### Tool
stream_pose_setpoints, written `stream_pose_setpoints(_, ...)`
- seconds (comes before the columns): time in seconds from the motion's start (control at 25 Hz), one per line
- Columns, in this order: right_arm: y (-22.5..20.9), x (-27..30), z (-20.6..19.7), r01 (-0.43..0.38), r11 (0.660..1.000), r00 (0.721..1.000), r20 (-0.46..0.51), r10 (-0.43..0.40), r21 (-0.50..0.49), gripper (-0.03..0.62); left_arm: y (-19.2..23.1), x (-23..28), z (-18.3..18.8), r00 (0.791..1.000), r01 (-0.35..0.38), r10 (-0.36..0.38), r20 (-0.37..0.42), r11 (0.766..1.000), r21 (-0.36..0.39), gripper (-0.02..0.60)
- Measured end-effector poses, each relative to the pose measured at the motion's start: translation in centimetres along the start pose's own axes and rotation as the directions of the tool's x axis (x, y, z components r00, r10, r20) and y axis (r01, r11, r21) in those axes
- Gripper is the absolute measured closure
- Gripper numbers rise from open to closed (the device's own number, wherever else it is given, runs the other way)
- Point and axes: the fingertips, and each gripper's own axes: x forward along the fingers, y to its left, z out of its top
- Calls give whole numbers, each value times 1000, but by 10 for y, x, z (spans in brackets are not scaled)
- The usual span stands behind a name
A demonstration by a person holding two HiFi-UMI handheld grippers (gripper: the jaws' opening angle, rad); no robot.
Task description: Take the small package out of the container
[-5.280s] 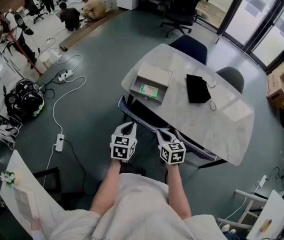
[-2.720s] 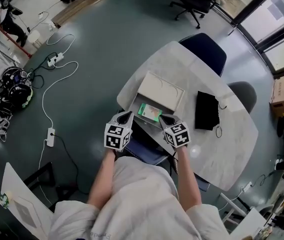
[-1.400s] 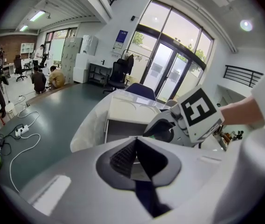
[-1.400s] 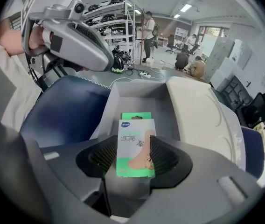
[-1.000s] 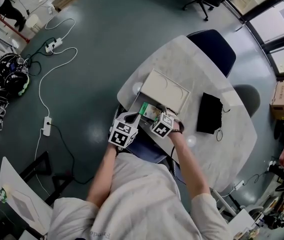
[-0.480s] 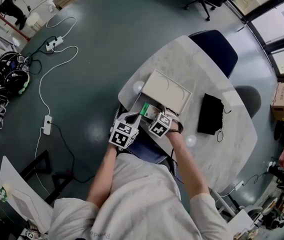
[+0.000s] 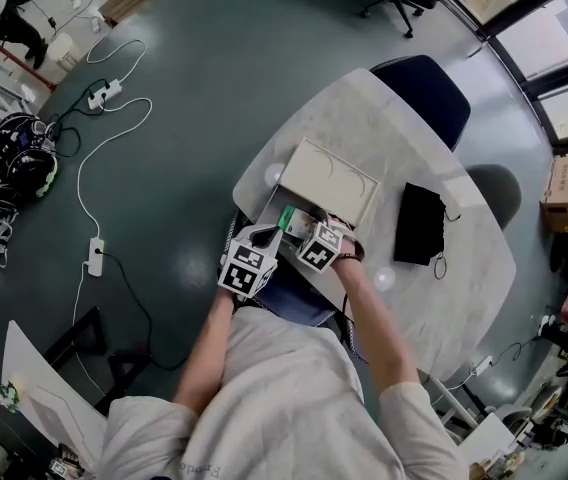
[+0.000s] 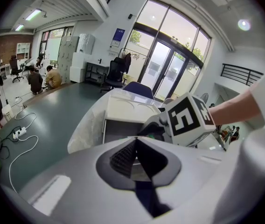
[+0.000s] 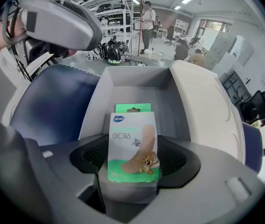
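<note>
An open grey container (image 7: pixel 282 206) with a beige lid (image 7: pixel 329 181) stands at the near edge of the marble table (image 7: pixel 444 288). In the right gripper view, the small green-and-white plaster package (image 9: pixel 133 143) stands upright between the jaws. The right gripper (image 9: pixel 133 174) is shut on its lower half, just over the container's grey inside (image 9: pixel 137 85). From above, the package (image 7: pixel 287 216) shows green at the right gripper (image 7: pixel 302 230). My left gripper (image 7: pixel 264 236) hovers beside the container's near left corner, jaws together and holding nothing. The left gripper view shows the right gripper's marker cube (image 8: pixel 186 120).
A black pouch (image 7: pixel 419 223) with a cord lies on the table right of the container. A dark blue chair (image 7: pixel 419 83) stands at the far side, another chair seat (image 9: pixel 53 101) is tucked under the near edge. Cables and a power strip (image 7: pixel 94 256) lie on the floor at left.
The person walked up to the table and both grippers came to the container. The right gripper reached in and closed on the package. Over the last half second almost nothing moved.
</note>
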Motion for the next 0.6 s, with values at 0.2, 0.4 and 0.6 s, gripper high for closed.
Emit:
stream_pose_setpoints(0.2,-1,-1,-3,9,1000,1000,22,-9,27,280,2,-2,-1,1000,-10,10,6,1000,-11,528)
stream_pose_setpoints(0.4,-4,-4,1,21,999,999,48,-23,35,279,4,-4,-6,1000,-15,15,0,1000,-11,528)
stream_pose_setpoints(0.6,-8,-7,6,44,997,993,106,-50,58,279,5,-4,-5,1000,-21,21,-2,1000,-8,528)
